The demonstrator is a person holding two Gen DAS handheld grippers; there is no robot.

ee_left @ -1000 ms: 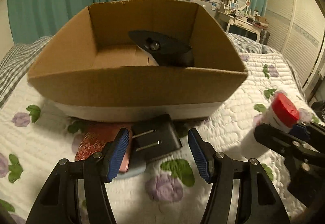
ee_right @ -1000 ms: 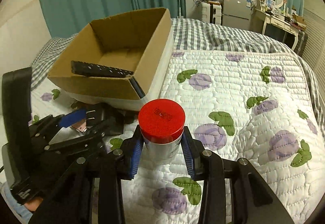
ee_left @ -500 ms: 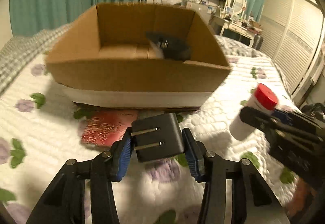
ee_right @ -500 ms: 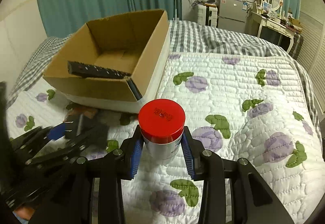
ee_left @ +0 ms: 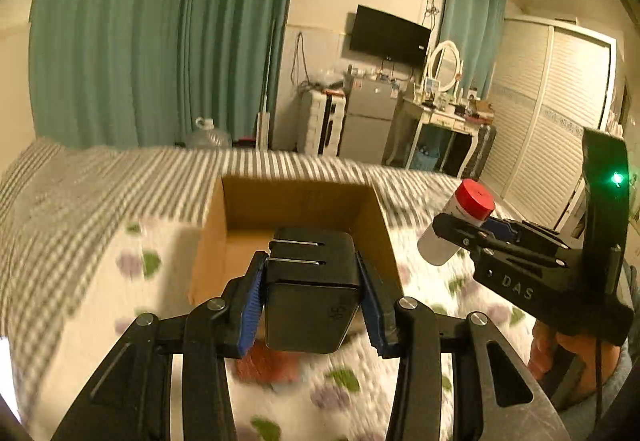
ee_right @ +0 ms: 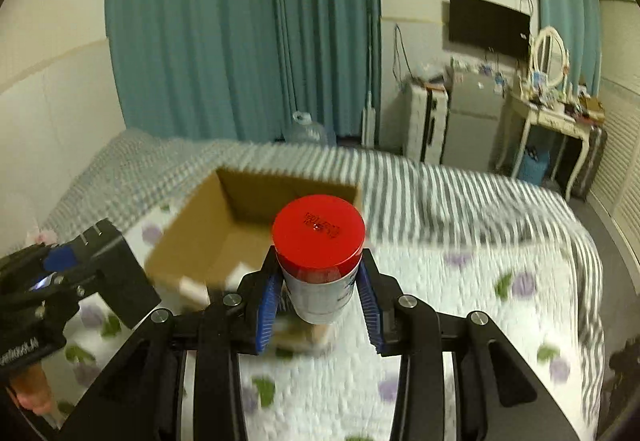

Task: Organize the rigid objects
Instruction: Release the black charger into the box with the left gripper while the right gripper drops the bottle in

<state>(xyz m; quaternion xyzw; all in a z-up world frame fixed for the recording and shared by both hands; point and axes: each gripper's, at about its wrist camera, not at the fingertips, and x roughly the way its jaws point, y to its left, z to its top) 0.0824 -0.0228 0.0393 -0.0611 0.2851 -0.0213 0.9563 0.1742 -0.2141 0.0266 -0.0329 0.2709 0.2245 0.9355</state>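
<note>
Behind the bed with its flowered quilt hang long teal curtains, and on the bed stands one open cardboard box. Left gripper: its fingers are closing on one black charger, which sits between the blue pads, in the air in front of the box. Right gripper: its fingers are narrow and hold one white bottle with a red cap, also in the air and near the box. I think the step in hand is carrying both things to the box. To do it well, bring each thing above the opening, lower it inside, and only then let go, so nothing hits the cardboard wall. One reddish flat thing lies on the quilt under the charger; it is too blurred to name.
</note>
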